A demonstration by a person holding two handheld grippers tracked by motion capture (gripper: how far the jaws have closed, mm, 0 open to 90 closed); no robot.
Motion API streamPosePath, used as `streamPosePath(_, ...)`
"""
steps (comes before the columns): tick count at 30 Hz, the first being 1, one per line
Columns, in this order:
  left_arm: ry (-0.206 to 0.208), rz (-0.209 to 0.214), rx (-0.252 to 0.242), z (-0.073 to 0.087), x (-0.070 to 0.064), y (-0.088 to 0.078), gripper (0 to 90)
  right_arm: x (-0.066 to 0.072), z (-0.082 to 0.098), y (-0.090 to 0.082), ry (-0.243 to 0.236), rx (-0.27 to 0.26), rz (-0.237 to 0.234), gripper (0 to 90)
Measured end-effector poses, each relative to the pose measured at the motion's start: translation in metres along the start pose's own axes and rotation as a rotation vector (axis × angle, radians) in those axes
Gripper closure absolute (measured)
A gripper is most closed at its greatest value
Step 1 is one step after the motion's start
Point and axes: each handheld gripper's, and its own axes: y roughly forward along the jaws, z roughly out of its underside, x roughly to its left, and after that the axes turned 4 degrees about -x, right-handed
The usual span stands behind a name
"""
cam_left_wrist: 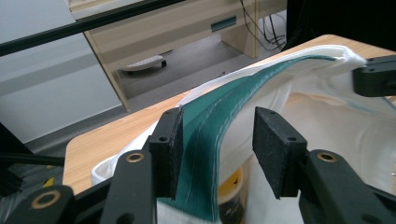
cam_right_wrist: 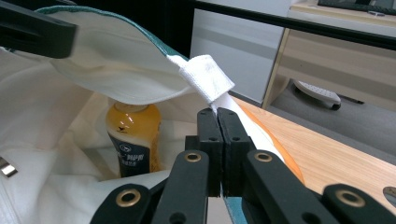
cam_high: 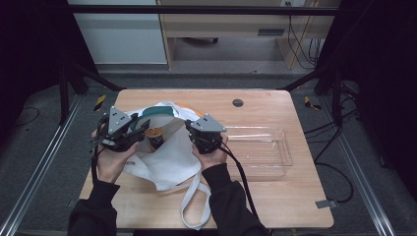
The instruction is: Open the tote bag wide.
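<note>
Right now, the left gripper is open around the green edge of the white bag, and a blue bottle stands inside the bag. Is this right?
One thing is wrong: the bottle is orange, not blue, as the right gripper view shows. The left gripper is open around the green edge of the white bag.

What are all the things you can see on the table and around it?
tote bag: one, white cloth with a green rim band, left half of the table, mouth held open
bottle: one, orange drink with a dark label, standing inside the bag
tray: one, clear plastic, right half of the table
table: one, light wood, with a dark round cap near its far edge
cabinet: one, pale wood, on the floor behind the table
left gripper: one, black, jaws apart with the bag's green band between them
right gripper: one, black, jaws shut on the bag's rim beside its white strap
hands: two, in dark sleeves, at the near edge
</note>
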Motion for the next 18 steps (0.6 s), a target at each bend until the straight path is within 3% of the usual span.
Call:
streamPosePath(7,0.006,0.002,0.018,-0.001,-0.001,0.008,71.0,-0.001,0.001,-0.003,-0.006,-0.003,-0.005,88.5)
streamPosePath(11,0.02,-0.01,0.038,-0.003,-0.004,0.009,81.5,0.002,0.001,-0.005,0.002,0.002,-0.02,81.3)
streamPosePath(18,-0.001,-0.003,0.04,-0.005,-0.004,0.01,85.8,0.004,0.002,-0.025,0.012,-0.033,-0.045,82.4)
